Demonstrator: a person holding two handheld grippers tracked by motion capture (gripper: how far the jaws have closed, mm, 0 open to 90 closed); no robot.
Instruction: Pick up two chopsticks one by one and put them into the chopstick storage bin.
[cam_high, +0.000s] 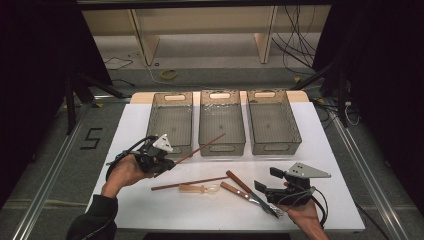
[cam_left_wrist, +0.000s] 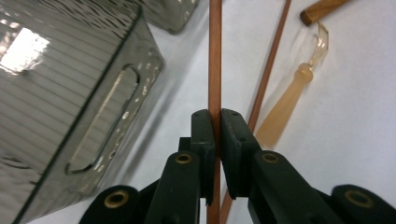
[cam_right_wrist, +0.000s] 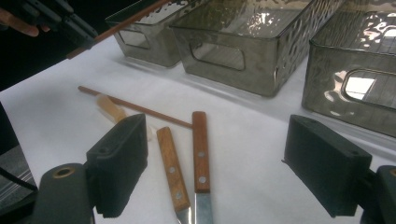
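Now the left gripper (cam_high: 161, 161) is clamped on a brown chopstick (cam_high: 200, 148), which it holds above the table (cam_high: 330, 165), near the left bin (cam_high: 170, 120); the stick points to the middle bin (cam_high: 222, 122). Right gripper (cam_high: 270, 192) has its jaws wide apart, near the right edge. Between the grippers lie a second chopstick (cam_high: 190, 183), a spoon (cam_high: 197, 189) and two wooden-handled utensils (cam_high: 239, 186).

Three bins (cam_high: 222, 117), cutlery (cam_high: 240, 189), perhaps spoon (cam_high: 200, 189)
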